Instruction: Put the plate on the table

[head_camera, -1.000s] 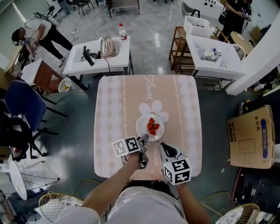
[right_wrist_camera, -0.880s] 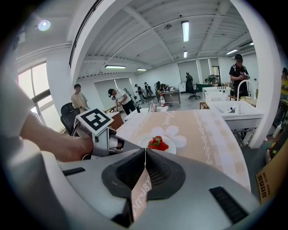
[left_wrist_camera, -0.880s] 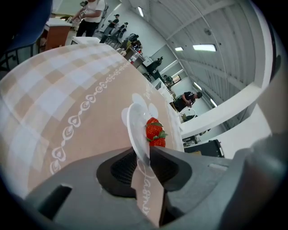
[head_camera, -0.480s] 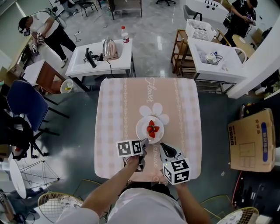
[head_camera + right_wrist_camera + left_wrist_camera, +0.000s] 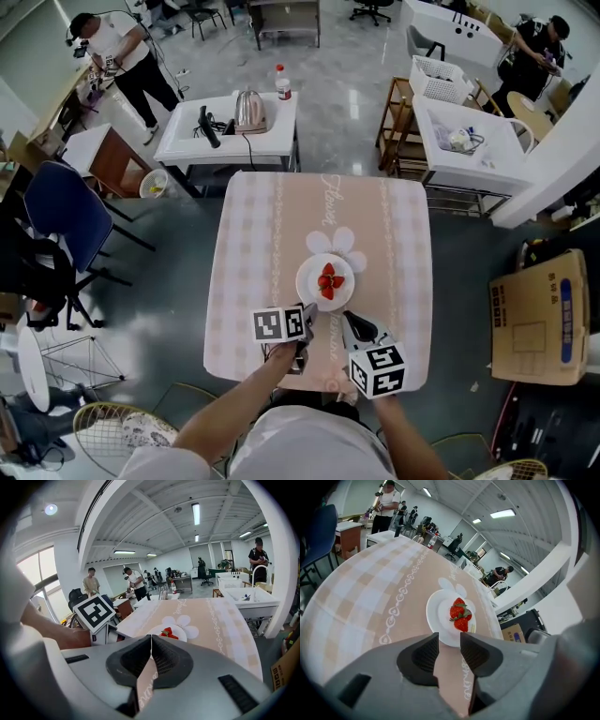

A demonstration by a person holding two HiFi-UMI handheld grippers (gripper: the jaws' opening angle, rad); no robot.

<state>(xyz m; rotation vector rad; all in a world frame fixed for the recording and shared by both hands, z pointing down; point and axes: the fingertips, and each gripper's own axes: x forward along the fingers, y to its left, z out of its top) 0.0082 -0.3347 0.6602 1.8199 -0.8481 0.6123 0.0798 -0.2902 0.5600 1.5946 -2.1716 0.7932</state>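
A white plate [image 5: 307,281] with strawberries [image 5: 327,280] rests on the pink checked table [image 5: 253,244], just in front of a printed flower. My left gripper [image 5: 307,317] hovers a little short of the plate's near rim. Its jaws are opening and nothing is between them. In the left gripper view the plate [image 5: 439,616] and strawberries [image 5: 460,616] lie just beyond the left gripper [image 5: 449,641], not touching it. My right gripper [image 5: 352,322] sits beside it, shut and empty. In the right gripper view the right gripper [image 5: 151,641] points at the plate [image 5: 157,631].
A white side table [image 5: 234,127] with a kettle and a bottle stands beyond the far edge. A blue chair [image 5: 52,220] is at the left, a cardboard box [image 5: 534,319] at the right, and a white bench with a basket [image 5: 459,131] at the back right. People stand far off.
My left gripper has let go of the plate's near rim, opened its jaws and drawn back towards me. The plate stays on the table. The right gripper has hardly moved.
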